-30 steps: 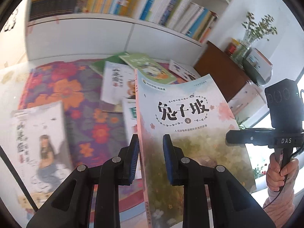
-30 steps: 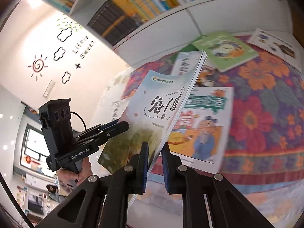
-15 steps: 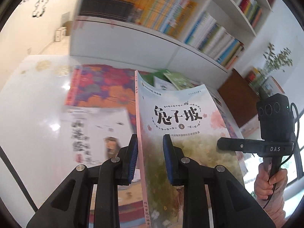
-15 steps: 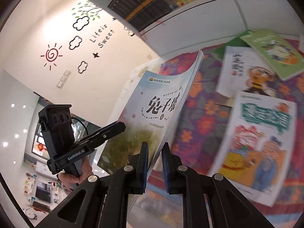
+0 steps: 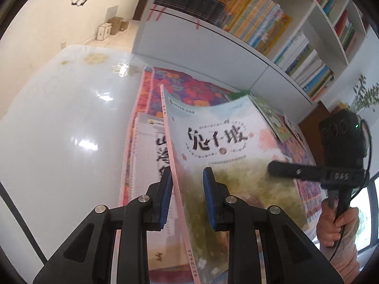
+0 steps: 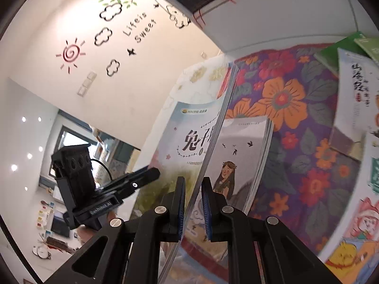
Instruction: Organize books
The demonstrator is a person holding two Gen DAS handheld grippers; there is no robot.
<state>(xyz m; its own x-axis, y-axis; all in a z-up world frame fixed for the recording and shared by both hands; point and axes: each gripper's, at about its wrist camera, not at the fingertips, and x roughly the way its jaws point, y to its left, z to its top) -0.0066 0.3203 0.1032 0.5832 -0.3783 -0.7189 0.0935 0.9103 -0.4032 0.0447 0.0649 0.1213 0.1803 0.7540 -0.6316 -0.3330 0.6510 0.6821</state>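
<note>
A pale blue-and-green book point(image 5: 220, 142) with black Chinese title letters is held up between both grippers. My left gripper point(image 5: 187, 196) has its jaws on either side of the pink spine edge. My right gripper point(image 6: 193, 206) has its jaws on either side of the opposite page edge point(image 6: 213, 142). The book hangs tilted over a white book point(image 6: 239, 156) with a long-haired girl on the cover, which lies on the flowered cloth point(image 6: 296, 123); it also shows in the left wrist view point(image 5: 151, 156).
Several other books point(image 6: 355, 99) lie on the cloth to the right. A white bookshelf point(image 5: 260, 28) full of books stands behind. Glossy white tabletop point(image 5: 59, 118) lies left of the cloth. A wooden cabinet point(image 5: 317, 116) and plant are at the far right.
Both grippers have carried the book leftward across the cloth. It now hangs over the white girl-cover book near the cloth's left edge.
</note>
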